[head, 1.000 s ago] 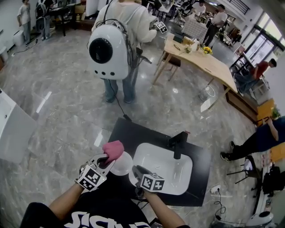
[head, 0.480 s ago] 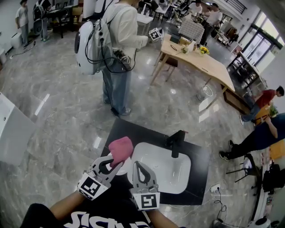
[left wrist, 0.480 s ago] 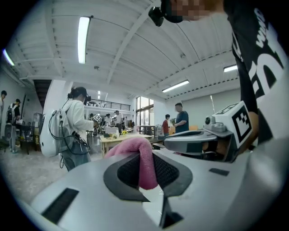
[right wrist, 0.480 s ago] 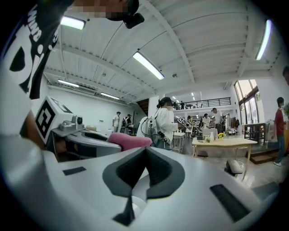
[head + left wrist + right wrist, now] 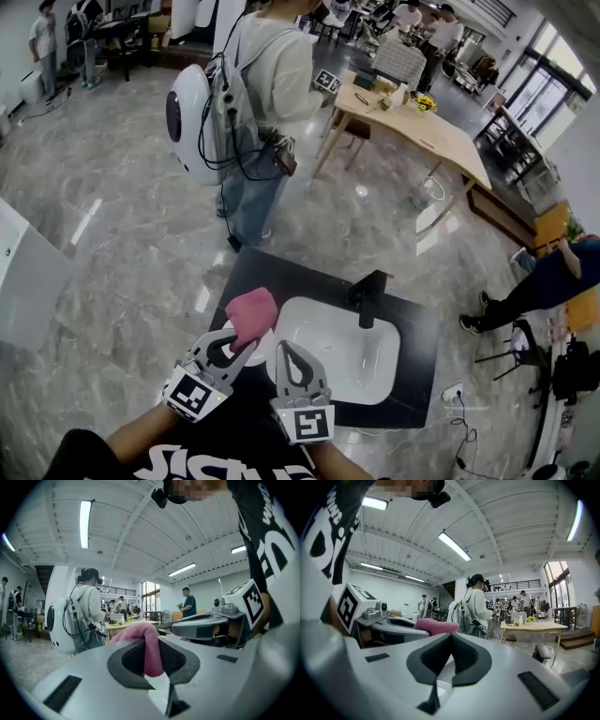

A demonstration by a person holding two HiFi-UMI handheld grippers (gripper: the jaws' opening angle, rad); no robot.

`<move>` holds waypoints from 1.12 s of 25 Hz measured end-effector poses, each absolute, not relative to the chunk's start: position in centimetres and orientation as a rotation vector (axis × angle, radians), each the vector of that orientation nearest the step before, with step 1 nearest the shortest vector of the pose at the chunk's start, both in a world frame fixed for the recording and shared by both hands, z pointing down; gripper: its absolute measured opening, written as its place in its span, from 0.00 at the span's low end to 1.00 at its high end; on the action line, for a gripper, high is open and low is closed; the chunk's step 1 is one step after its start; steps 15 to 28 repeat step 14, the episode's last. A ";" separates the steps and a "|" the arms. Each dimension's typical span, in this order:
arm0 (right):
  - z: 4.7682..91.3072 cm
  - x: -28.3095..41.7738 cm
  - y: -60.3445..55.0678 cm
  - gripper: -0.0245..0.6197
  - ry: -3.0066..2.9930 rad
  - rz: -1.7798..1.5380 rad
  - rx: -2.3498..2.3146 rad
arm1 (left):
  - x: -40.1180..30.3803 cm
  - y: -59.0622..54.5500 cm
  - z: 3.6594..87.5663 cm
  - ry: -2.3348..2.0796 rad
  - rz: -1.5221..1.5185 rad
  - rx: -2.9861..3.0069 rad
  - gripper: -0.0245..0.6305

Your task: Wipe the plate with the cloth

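**Cloth held above the plate, wiping not under way**

The left gripper (image 5: 232, 342) was clamped on the pink cloth (image 5: 251, 312), which stood up from its tips. The right gripper (image 5: 287, 350), just beside it, had its jaws pressed together with nothing between them. Of the plate (image 5: 262, 349) only a white edge showed, below and between the two grippers, next to the sink (image 5: 347, 349). To my judgement the next move was to bring the cloth down on the plate, and perhaps to open the right gripper to steady the rim. No brand or label could be read: the marker cubes bore only black-and-white squares, and the white letters on the black shirt (image 5: 187, 464) were cut off.
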State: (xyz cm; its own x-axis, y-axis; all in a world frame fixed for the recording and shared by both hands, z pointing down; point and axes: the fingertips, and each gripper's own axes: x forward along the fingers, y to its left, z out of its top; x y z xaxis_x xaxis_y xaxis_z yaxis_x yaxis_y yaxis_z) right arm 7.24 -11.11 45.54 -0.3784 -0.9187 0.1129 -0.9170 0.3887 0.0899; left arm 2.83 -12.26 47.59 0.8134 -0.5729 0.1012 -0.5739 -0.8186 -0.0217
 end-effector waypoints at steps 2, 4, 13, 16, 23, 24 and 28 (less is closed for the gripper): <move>45.6 7.2 -11.1 0.07 -2.494 -0.012 1.660 | 2.9 -12.2 47.3 -0.937 0.159 2.989 0.12; 45.6 7.4 -11.2 0.07 -2.491 -0.005 1.664 | 3.1 -12.2 46.9 -0.934 0.155 2.996 0.12; 45.8 7.8 -11.3 0.07 -2.483 -0.006 1.682 | 2.7 -12.3 46.5 -0.948 0.145 2.997 0.12; 46.0 7.8 -11.2 0.07 -2.480 0.002 1.682 | 2.7 -12.3 46.4 -0.950 0.145 2.994 0.12; 46.0 7.8 -11.2 0.07 -2.480 0.002 1.682 | 2.7 -12.3 46.4 -0.950 0.145 2.994 0.12; 46.0 7.8 -11.2 0.07 -2.480 0.002 1.682 | 2.7 -12.3 46.4 -0.950 0.145 2.994 0.12; 46.0 7.8 -11.2 0.07 -2.480 0.002 1.682 | 2.7 -12.3 46.4 -0.950 0.145 2.994 0.12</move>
